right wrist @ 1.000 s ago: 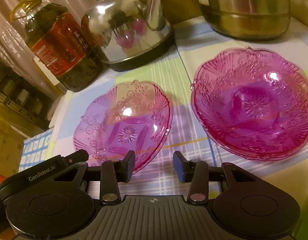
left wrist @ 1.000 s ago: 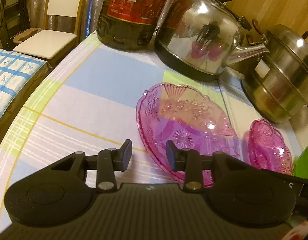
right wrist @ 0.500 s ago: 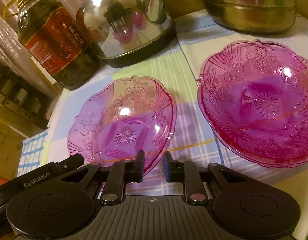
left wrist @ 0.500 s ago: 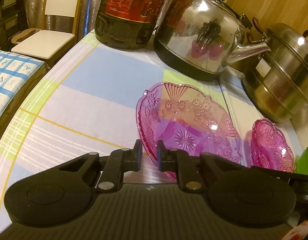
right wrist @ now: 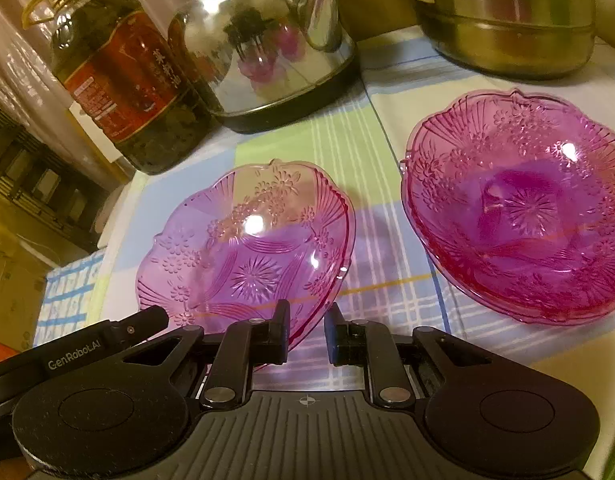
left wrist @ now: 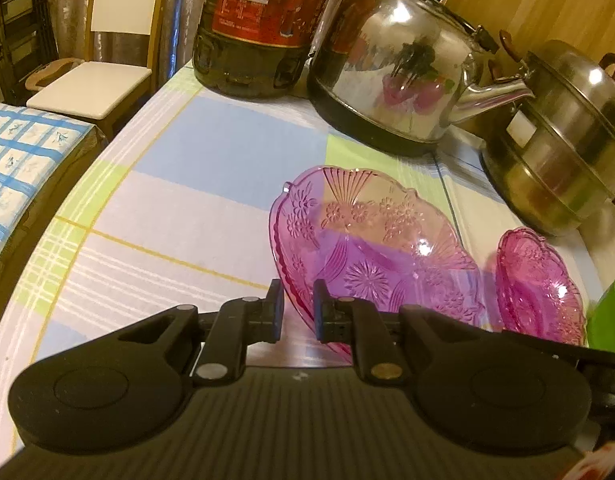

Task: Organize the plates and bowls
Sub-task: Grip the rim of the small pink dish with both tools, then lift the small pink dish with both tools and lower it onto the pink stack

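Note:
A light pink glass plate [left wrist: 371,248] lies on the checked tablecloth; it also shows in the right wrist view [right wrist: 247,240]. My left gripper [left wrist: 298,310] is shut on its near left rim, which stands between the two pads. A darker pink stack of plates [right wrist: 523,204] lies to the right, small in the left wrist view [left wrist: 539,284]. My right gripper [right wrist: 305,328] has its jaws narrowed over the light plate's near right rim; whether they grip it I cannot tell.
A steel kettle [left wrist: 403,64], an oil bottle [left wrist: 263,24] and a steel steamer pot [left wrist: 563,136] stand along the back. A green object [left wrist: 611,316] is at the right edge. A chair [left wrist: 103,76] stands beyond the table's left edge.
Both grippers have narrowed from wide open. The left one has closed onto the light plate's rim. The plate now sits slightly tilted.

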The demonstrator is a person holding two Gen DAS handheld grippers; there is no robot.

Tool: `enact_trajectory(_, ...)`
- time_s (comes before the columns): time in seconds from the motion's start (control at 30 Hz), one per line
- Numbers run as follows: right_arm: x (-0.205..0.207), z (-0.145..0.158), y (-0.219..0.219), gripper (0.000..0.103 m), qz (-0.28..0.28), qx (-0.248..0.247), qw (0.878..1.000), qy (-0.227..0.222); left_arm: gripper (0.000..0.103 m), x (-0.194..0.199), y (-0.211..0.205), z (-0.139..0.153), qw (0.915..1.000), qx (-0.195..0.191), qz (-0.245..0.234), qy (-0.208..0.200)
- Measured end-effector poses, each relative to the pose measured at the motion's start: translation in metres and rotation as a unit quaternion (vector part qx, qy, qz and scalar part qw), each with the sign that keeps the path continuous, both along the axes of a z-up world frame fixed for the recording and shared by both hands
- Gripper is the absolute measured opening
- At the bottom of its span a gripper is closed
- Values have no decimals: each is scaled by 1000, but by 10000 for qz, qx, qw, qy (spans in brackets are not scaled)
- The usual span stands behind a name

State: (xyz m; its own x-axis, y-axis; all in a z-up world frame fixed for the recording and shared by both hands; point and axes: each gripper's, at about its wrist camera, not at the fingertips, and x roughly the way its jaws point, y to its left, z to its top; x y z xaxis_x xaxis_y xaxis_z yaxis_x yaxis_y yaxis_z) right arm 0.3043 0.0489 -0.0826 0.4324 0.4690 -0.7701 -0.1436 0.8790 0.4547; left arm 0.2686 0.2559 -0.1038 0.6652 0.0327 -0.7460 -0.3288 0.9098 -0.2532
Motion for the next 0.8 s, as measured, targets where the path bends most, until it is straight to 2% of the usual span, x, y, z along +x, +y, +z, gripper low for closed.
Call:
enact_trajectory(0.37, -24, 36, -19, 18, -29, -14, 9997, -256, 14, -26, -27, 35, 9995, 234, -169, -156)
enact_trajectory(0.8, -76, 87, -77, 17, -235, -4, 9988, -431, 14, -71, -84, 79, 9985, 153, -410, -337)
